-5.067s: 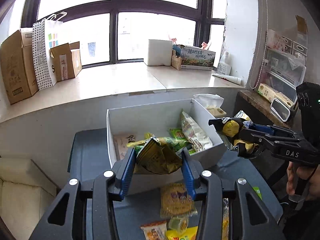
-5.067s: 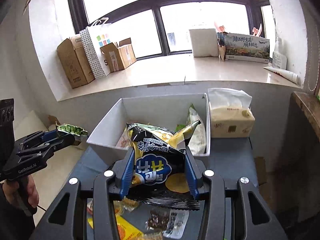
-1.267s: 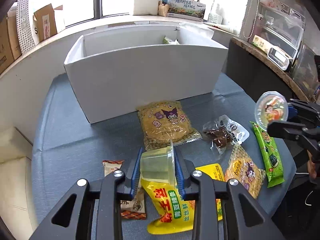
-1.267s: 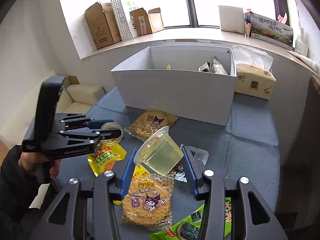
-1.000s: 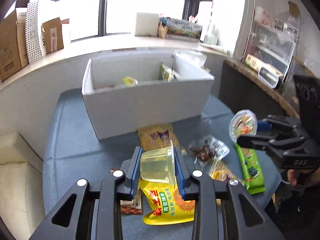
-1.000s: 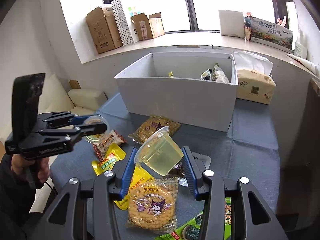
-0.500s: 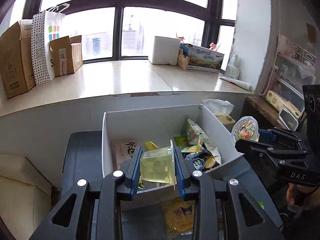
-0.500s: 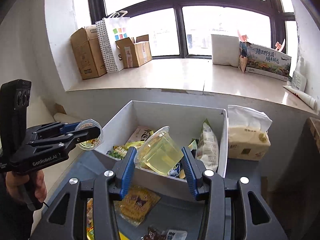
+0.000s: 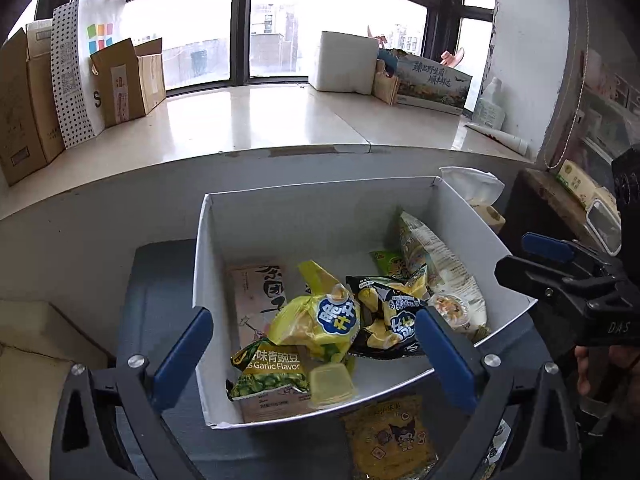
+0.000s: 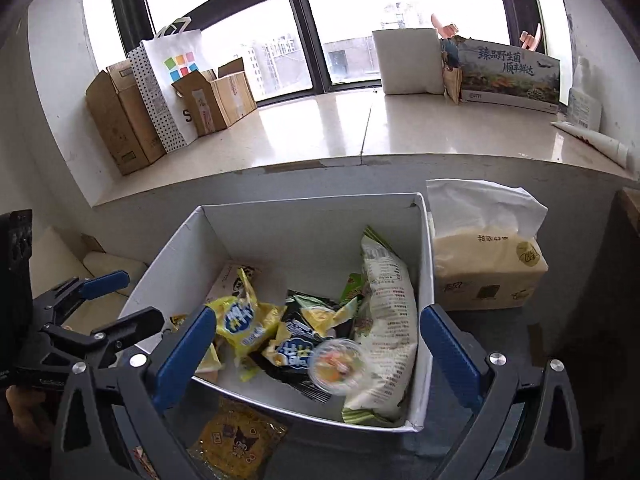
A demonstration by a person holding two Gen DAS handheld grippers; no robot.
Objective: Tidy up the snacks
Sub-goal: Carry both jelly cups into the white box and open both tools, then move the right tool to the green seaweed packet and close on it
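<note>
The white box holds several snack bags. Above its near edge my left gripper is opening wide, with nothing held between its blue pads. A yellow jelly cup lies below it in the box, against the near wall. My right gripper is also opening over the box. A blurred jelly cup with a colourful lid is loose under it, on the bags. That cup also shows in the left wrist view. Each gripper appears in the other's view, the right gripper and the left gripper, jaws apart.
A cartoon-printed snack pack lies on the dark table in front of the box. A tissue pack stands right of the box. Cardboard boxes and a paper bag sit on the window sill behind. A dark shelf is at the right.
Both grippers moved forward over the box with a jelly cup each. Their jaws then spread wide, and both cups dropped into the box.
</note>
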